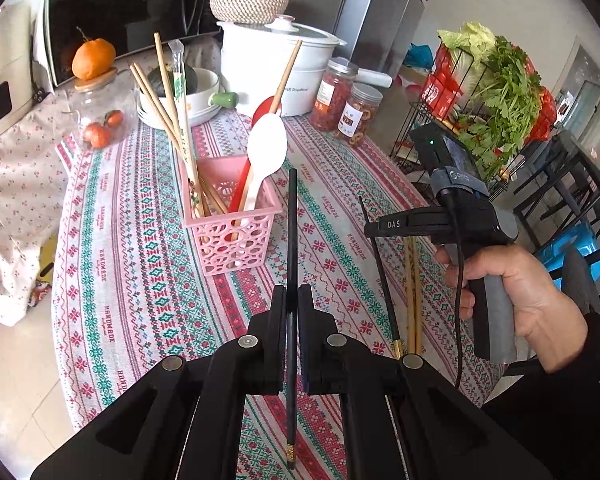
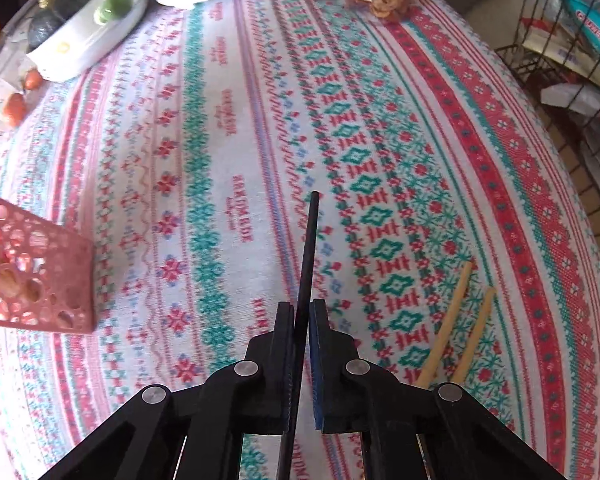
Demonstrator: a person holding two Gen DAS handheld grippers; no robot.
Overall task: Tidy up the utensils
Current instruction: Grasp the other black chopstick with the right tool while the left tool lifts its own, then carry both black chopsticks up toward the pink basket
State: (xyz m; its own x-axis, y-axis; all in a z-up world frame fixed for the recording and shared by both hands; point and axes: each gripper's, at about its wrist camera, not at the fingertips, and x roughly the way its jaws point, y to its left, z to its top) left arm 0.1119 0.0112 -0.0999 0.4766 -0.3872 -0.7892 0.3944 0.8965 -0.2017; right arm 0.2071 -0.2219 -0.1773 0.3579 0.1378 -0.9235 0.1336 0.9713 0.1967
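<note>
My left gripper (image 1: 292,300) is shut on a black chopstick (image 1: 292,240) with a gold end, held above the tablecloth just in front of the pink basket (image 1: 232,224). The basket holds wooden chopsticks (image 1: 160,112), a white spoon (image 1: 265,152) and a red spoon. My right gripper (image 2: 301,312), seen from the side in the left wrist view (image 1: 374,228), is shut on a second black chopstick (image 2: 310,248), which also shows in the left wrist view (image 1: 382,280). Two wooden chopsticks (image 1: 413,300) lie on the cloth, and they also show in the right wrist view (image 2: 456,328). The basket's corner shows in the right wrist view (image 2: 32,268).
A patterned tablecloth (image 1: 140,260) covers the round table. At the back stand a white bowl with a squash (image 1: 188,92), a white cooker (image 1: 276,64), food jars (image 1: 348,100) and a glass jar of fruit (image 1: 100,112). A wire rack with greens (image 1: 488,92) stands to the right.
</note>
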